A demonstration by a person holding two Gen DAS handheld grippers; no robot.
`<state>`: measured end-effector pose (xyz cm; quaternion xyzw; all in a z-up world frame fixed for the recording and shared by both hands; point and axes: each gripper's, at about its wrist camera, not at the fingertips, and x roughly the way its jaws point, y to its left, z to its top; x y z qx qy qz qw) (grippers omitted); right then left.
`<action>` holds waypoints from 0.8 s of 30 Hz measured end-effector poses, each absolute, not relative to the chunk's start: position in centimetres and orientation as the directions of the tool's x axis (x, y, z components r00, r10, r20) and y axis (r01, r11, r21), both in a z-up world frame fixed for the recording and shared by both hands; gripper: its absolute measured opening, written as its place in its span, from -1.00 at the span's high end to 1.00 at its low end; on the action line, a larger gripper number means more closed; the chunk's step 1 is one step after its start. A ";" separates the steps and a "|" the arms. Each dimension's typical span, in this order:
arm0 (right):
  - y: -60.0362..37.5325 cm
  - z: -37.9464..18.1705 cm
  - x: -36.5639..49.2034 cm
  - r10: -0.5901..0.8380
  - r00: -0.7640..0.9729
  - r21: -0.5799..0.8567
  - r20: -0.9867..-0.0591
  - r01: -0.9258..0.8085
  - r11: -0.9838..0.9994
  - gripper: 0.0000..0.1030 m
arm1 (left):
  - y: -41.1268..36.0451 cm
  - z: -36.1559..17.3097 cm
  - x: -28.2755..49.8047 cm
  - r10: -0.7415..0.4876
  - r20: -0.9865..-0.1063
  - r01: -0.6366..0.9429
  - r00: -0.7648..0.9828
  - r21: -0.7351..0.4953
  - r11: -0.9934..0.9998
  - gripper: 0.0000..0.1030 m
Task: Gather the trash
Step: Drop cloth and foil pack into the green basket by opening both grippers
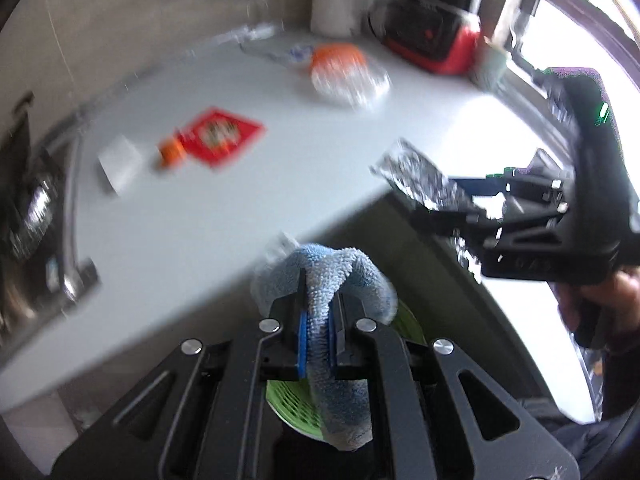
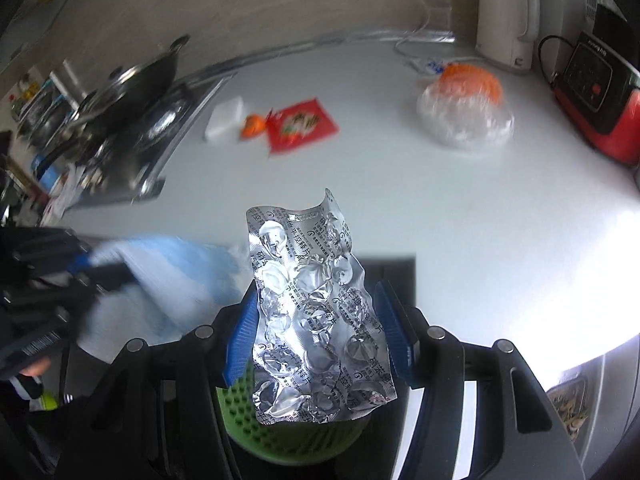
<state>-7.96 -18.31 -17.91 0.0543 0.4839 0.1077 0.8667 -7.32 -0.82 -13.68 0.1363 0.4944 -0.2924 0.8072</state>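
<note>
My left gripper (image 1: 320, 296) is shut on a light blue cloth (image 1: 348, 272), which loops over the fingertips and hangs down past the counter's front edge. A green mesh basket (image 1: 296, 404) sits below it. My right gripper (image 2: 318, 328) is shut on a crumpled silver blister pack (image 2: 312, 300), held upright between the blue pads (image 2: 242, 328) above the green basket (image 2: 280, 440). In the left wrist view the right gripper (image 1: 444, 200) carries the blister pack (image 1: 416, 176) at the right. In the right wrist view the left gripper (image 2: 104, 272) and the cloth (image 2: 172, 276) are blurred at the left.
On the white counter (image 2: 400, 184) lie a red packet (image 2: 300, 124), a small orange wrapper (image 2: 254, 125), a white box (image 2: 224, 118) and a clear plastic bag with orange contents (image 2: 464, 112). A red and black appliance (image 2: 596, 100), a kettle (image 2: 506, 16) and a stove with a wok (image 2: 132, 80) stand around.
</note>
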 end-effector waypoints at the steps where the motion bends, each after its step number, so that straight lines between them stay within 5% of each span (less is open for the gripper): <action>1: -18.1 -18.2 -8.7 0.247 0.498 0.200 -0.831 -0.146 0.969 -0.12 | -1.1 -14.6 -8.2 -0.326 -0.887 0.606 0.328 -0.068 0.793 0.86; 5: -17.7 -18.5 -10.8 0.258 0.476 0.195 -0.841 -0.178 0.964 -0.12 | -2.2 -17.5 -10.9 -0.296 -0.918 0.619 0.263 -0.075 0.782 0.77; 14: -17.8 -18.5 -12.9 0.283 0.467 0.200 -0.837 -0.220 0.955 -0.13 | -1.8 -18.4 -13.1 -0.287 -0.920 0.564 0.266 -0.092 0.820 -0.17; 24: -15.5 -20.7 -14.0 0.321 0.387 0.207 -0.864 -0.307 0.929 -0.14 | 1.8 -14.8 -10.8 -0.244 -0.881 0.422 0.404 -0.056 0.905 -0.57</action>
